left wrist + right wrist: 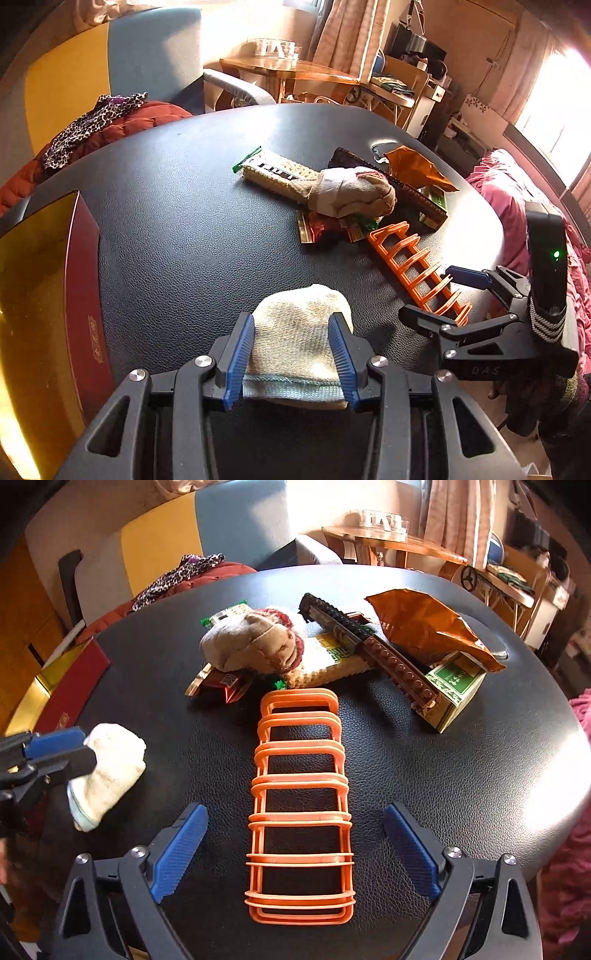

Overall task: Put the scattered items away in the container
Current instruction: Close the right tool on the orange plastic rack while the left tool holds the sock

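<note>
Between the left gripper's (pixel 291 360) blue pads sits a pale sock (pixel 295 343), pinched across its middle, its cuff hanging toward the camera and its toe resting on the dark table (pixel 166 206). The red and gold box (pixel 55 295) lies just to the left of it, so the carry should be short: keep the squeeze firm, lift the toe clear of the box wall, and let go only over the gold inside. The right gripper (pixel 295 849) stands with jaws spread wide on either side of the orange rack (pixel 301 805), touching nothing. It should close across the narrow width near this end, squarely. Farther off lie another sock (pixel 251 642), snack wrappers and a brown bag (pixel 424 627), piled together.
</note>
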### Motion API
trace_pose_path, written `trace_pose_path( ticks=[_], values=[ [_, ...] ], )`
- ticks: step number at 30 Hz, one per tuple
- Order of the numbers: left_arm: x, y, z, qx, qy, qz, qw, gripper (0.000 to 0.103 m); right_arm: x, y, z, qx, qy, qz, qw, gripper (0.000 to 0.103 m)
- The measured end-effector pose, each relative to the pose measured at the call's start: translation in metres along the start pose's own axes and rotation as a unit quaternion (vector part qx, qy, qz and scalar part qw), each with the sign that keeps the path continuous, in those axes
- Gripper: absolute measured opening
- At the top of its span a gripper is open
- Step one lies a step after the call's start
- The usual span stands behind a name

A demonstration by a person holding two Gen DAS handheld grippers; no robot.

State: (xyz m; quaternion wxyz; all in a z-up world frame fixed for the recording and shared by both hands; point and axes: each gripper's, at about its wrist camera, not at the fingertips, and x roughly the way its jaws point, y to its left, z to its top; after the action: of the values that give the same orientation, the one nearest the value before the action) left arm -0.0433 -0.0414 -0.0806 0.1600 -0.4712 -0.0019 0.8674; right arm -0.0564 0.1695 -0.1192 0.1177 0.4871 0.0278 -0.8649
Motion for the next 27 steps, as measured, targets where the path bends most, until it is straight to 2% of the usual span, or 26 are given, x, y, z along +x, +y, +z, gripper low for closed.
trace_pose_path(
  ticks=[2, 3, 5, 10, 13, 21, 23, 25, 27],
  values=[
    [-0.013, -0.002, 0.002, 0.009, -0.019, 0.008, 0.9998, 0.043, 0.001, 0.004, -0.001, -0.006, 0.000, -0.005, 1.000, 0.099],
    [-0.012, -0.001, 0.003, 0.011, -0.015, 0.006, 0.9998, 0.049, 0.001, 0.004, -0.001, -0.007, -0.001, -0.006, 1.000, 0.099],
    [-0.011, 0.002, 0.004, 0.014, -0.007, 0.000, 0.9999, 0.051, 0.000, 0.004, -0.002, -0.008, 0.000, -0.007, 1.000, 0.100],
    [0.013, 0.007, 0.000, -0.004, 0.033, -0.045, 0.9984, 0.051, -0.002, 0.003, -0.003, -0.009, 0.000, -0.009, 1.000, 0.101],
    [0.015, 0.011, 0.000, -0.029, 0.036, -0.073, 0.9962, 0.051, -0.002, 0.004, -0.007, -0.010, 0.001, -0.009, 1.000, 0.101],
    [0.019, -0.007, -0.007, -0.016, 0.032, -0.037, 0.9987, 0.054, 0.006, 0.012, -0.007, -0.011, -0.009, -0.011, 1.000, 0.103],
    [0.024, -0.008, -0.008, -0.028, 0.040, -0.037, 0.9981, 0.061, 0.006, 0.011, -0.009, -0.011, -0.013, -0.010, 1.000, 0.103],
    [0.031, -0.008, -0.012, -0.046, 0.049, -0.053, 0.9963, 0.069, 0.005, 0.011, -0.010, -0.012, -0.014, -0.010, 1.000, 0.103],
    [0.031, -0.011, -0.014, -0.048, 0.048, -0.052, 0.9963, 0.062, 0.004, 0.011, -0.011, -0.012, -0.015, -0.009, 1.000, 0.103]
  ],
)
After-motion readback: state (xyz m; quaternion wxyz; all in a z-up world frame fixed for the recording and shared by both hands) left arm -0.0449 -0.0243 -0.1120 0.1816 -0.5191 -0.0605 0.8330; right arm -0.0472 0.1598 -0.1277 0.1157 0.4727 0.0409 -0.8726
